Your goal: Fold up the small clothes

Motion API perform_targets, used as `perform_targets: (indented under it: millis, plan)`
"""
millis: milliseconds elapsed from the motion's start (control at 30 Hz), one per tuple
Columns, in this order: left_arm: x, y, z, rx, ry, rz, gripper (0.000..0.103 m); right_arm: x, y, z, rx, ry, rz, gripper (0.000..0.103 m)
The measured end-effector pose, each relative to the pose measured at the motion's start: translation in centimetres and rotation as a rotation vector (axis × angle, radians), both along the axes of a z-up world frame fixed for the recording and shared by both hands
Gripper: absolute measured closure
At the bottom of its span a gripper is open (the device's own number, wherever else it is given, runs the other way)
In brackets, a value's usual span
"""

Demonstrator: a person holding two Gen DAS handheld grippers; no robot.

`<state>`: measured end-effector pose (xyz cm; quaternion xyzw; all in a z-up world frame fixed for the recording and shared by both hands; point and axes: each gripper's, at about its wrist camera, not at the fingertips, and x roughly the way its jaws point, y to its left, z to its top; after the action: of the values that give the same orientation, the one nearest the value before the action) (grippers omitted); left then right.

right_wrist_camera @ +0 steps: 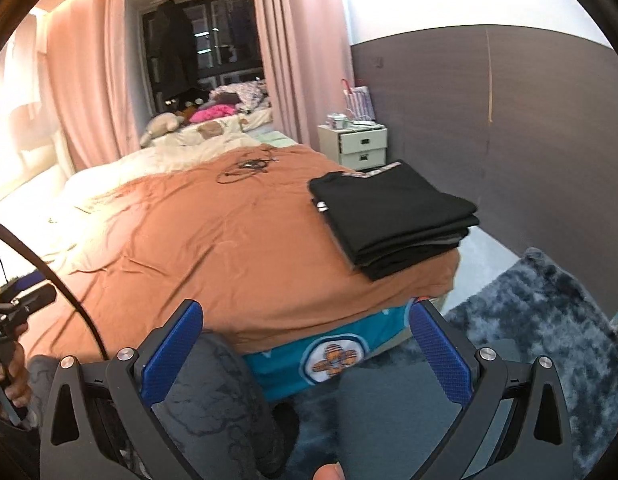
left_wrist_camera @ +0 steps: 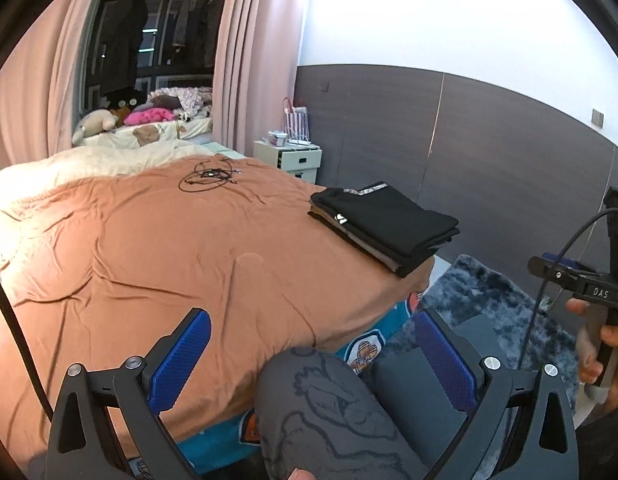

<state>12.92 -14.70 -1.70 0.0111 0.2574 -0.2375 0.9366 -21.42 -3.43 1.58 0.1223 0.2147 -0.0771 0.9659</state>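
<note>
A stack of folded dark clothes [left_wrist_camera: 383,226] [right_wrist_camera: 393,216] lies near the right edge of the bed, on the orange blanket [left_wrist_camera: 169,248] [right_wrist_camera: 229,248]. My left gripper [left_wrist_camera: 309,356] is open with nothing between its blue pads, held low over the person's knees at the bed's near edge. My right gripper [right_wrist_camera: 305,350] is also open and empty, at about the same height. The right gripper's body [left_wrist_camera: 589,288] shows at the right of the left wrist view, held by a hand. Both grippers are well short of the stack.
A tangle of black cable [left_wrist_camera: 209,176] [right_wrist_camera: 245,168] lies on the far part of the blanket. A white bedside cabinet [left_wrist_camera: 293,158] [right_wrist_camera: 359,146] stands by the dark wall panel. A blue-grey shaggy rug [left_wrist_camera: 501,304] [right_wrist_camera: 541,320] covers the floor to the right. Pink curtains hang behind.
</note>
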Motion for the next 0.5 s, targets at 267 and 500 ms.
perform_targets:
  millis: [267,500]
  plan:
    - [-1.9,1.8,0.0,-0.008,-0.024,0.055,0.000,-0.7,0.1,-0.8,0.060,-0.015,0.034,0.000]
    - [-3.3,3.0,0.2,-0.018,-0.023,0.076,0.000,-0.4,0.4,-1.5,0.050,-0.016,0.024,0.000]
